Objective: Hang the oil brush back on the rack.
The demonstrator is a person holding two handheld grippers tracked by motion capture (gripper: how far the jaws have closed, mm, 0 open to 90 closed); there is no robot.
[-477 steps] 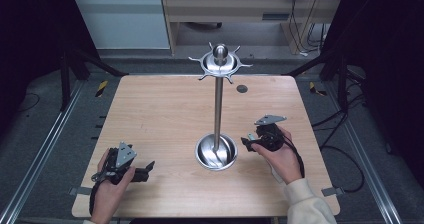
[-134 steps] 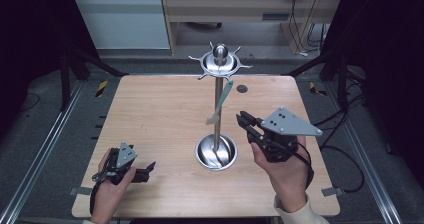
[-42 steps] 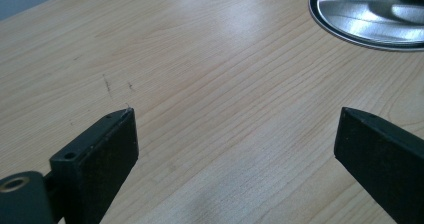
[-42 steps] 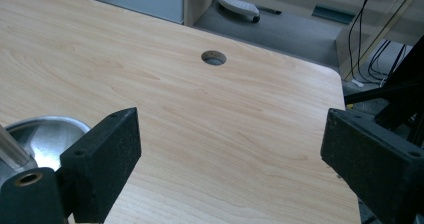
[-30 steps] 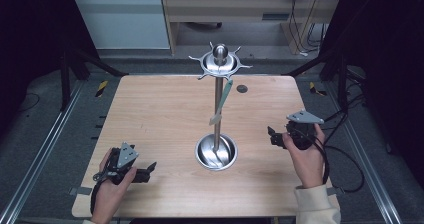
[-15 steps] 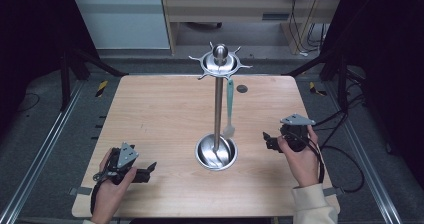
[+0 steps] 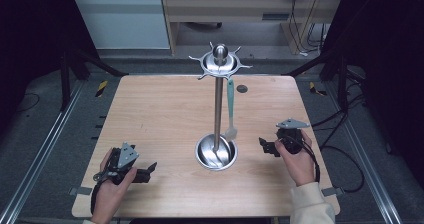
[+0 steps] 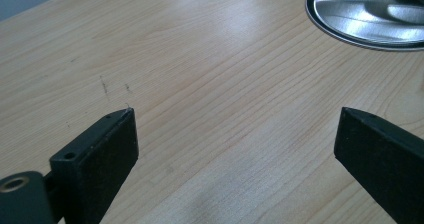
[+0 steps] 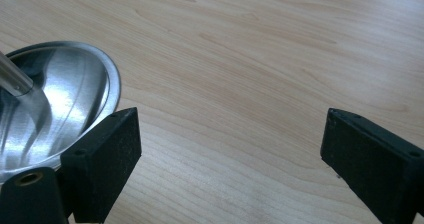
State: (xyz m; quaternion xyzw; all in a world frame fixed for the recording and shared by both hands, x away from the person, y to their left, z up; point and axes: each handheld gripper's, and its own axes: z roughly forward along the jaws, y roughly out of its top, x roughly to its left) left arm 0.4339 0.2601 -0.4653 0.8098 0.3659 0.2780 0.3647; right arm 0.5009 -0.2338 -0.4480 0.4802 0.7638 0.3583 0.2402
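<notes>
**Both tools open and empty; spoon hangs on the stand**

The right tool [image 7: 264, 146] sits at the lower right of the high view, held low over the light wooden bench [image 7: 150, 114], its black jaws spread wide with nothing between them and pointing left toward the middle of the frame. The person's right hand [image 7: 296, 156] grips it from behind, the forearm in a pale sleeve entering from the bottom edge. At the lower left of that view the left tool [image 7: 150, 169] lies low over the bench in the left hand [image 7: 112, 181], jaws likewise wide apart and empty, pointing right.

The right gripper view looks across bare wood between its own parted jaws, with the round mirror-bright steel base dish [image 9: 55, 109] at its left edge and a length of the stand's pole rising from it. The left gripper view shows the same dish [image 8: 370, 14] at its upper right corner, well beyond the jaws, and faint pencil-like marks on the wood.

The high view shows the tall polished steel stand with a ring of hooks and a ball on top [image 7: 219, 64] at mid-frame. A pale green long-handled spoon [image 7: 230, 106] hangs straight down from a hook on its right side, the bowl just above the dish rim, well apart from either tool. A small dark round spot [image 7: 242, 88] lies on the bench behind the stand.
</notes>
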